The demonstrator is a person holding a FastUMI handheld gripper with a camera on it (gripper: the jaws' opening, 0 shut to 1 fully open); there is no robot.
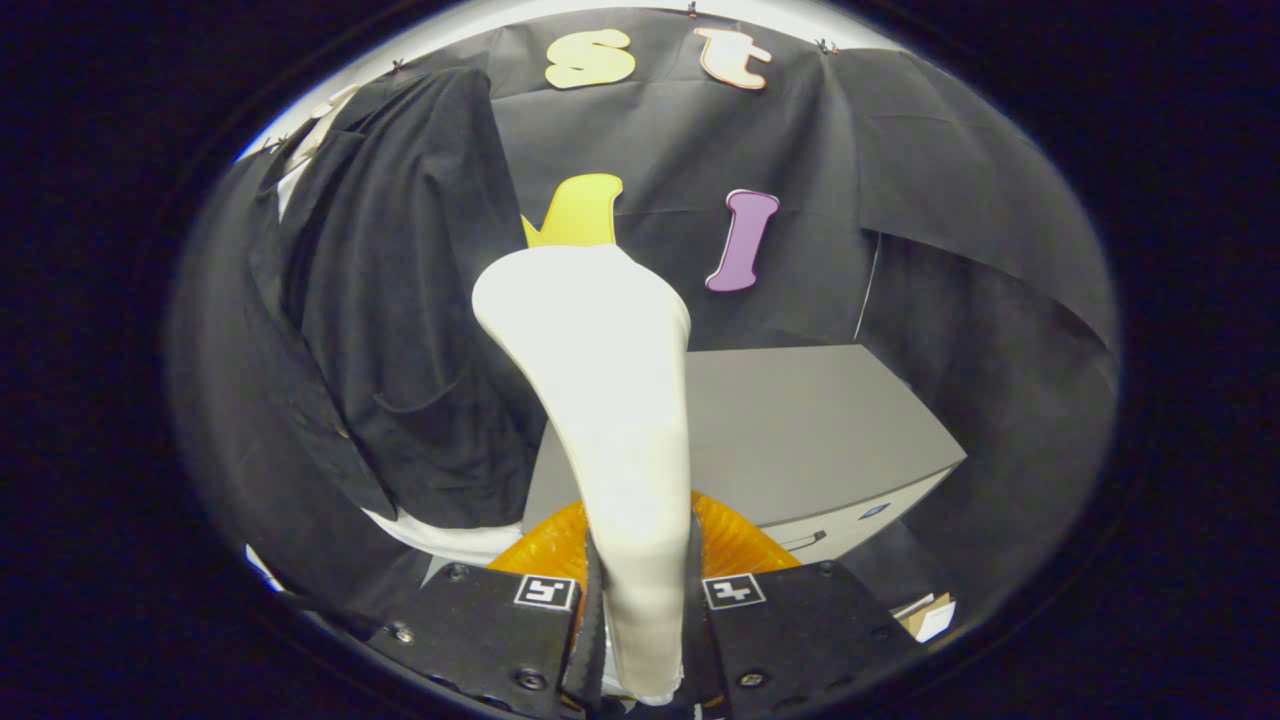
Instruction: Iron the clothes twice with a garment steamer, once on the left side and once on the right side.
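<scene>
A white garment steamer (600, 380) rises from between my fingers, its handle clamped by the gripper (645, 600) and its broad head tipped up ahead of them. A translucent orange part (735, 540) of it shows just behind the handle, low down. To the left of the steamer head hangs a dark jacket (400, 300) over a white shirt (450, 540), whose hem peeks out below. The steamer head stands just right of the jacket's right edge; I cannot tell whether it touches the cloth.
A grey cabinet (800, 430) stands beyond the fingers to the right, its top bare and a drawer front facing right. Black cloth walls close the booth behind and on both sides. A small cardboard piece (925, 615) lies low at the right.
</scene>
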